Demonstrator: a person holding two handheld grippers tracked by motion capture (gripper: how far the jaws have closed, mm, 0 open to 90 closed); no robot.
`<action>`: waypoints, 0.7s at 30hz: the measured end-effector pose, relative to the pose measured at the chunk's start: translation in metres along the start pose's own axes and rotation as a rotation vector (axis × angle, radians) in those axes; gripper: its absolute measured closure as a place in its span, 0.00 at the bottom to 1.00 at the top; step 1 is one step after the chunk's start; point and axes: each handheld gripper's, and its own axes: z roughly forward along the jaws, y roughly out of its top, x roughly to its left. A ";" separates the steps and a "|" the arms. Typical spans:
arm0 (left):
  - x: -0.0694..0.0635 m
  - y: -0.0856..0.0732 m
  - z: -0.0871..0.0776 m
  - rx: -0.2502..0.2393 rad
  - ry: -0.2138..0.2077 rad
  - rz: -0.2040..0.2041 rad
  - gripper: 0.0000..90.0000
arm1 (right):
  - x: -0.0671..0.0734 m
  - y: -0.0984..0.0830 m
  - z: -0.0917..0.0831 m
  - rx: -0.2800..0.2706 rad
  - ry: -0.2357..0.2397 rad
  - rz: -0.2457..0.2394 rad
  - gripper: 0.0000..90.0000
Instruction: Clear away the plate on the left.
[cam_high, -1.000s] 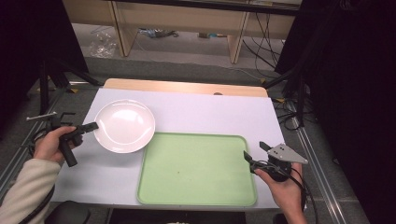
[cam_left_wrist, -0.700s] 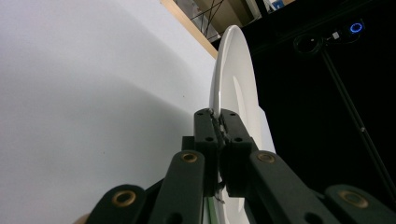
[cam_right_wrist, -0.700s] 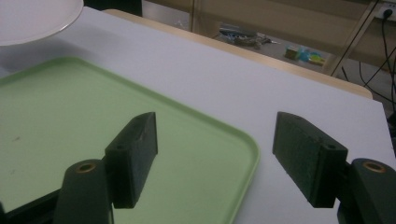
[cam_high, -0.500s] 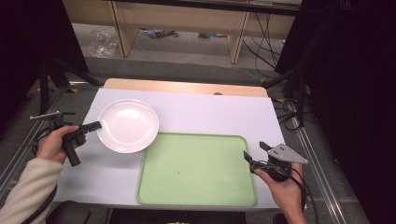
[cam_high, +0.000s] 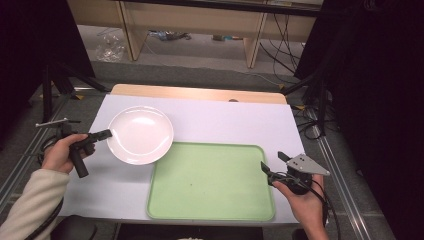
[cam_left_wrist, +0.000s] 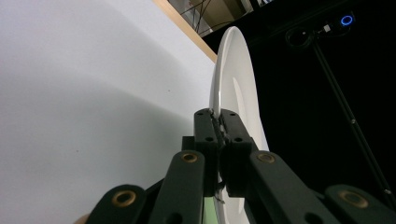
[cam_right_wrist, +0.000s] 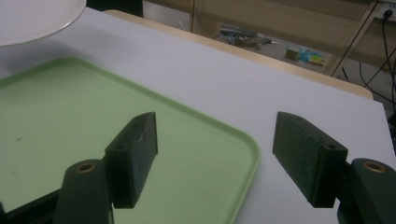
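From above, high view: round white shallow plate at table's left, gripped at its left rim by left gripper, held in left hand with pale sleeve; plate's right edge overlapping top-left corner of rectangular light-green plastic tray. Right gripper with grey three-cornered plate on top, held in right hand just beside tray's right edge, jaws spread apart and empty. White sheet-covered table with bare wooden strip along far edge; beyond, grey floor, wooden shelf legs, cables and clear plastic bag; black drapes at both sides.

Left gripper view: black jaws pressed together on thin rim of plate, pinching it; plate seen edge-on, rising away from gripper; white table surface at left, dark backdrop and small blue-lit ring at upper right. Pinch itself clear here, less so from above.

Right gripper view: two black padded jaws wide apart around nothing, above tray's rounded corner; raised tray lip visible; plate's underside edge at top left; white table, wooden edge, cluttered floor behind.
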 end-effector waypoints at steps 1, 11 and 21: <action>0.000 -0.001 0.001 -0.004 -0.005 0.002 0.96 | 0.000 0.000 0.001 -0.008 0.003 0.002 0.35; -0.004 -0.003 0.005 0.030 -0.002 0.004 0.96 | 0.001 0.000 0.001 -0.010 0.003 0.014 0.35; -0.009 -0.006 0.008 0.037 0.004 0.001 0.96 | 0.002 0.000 0.001 -0.003 0.009 0.013 0.35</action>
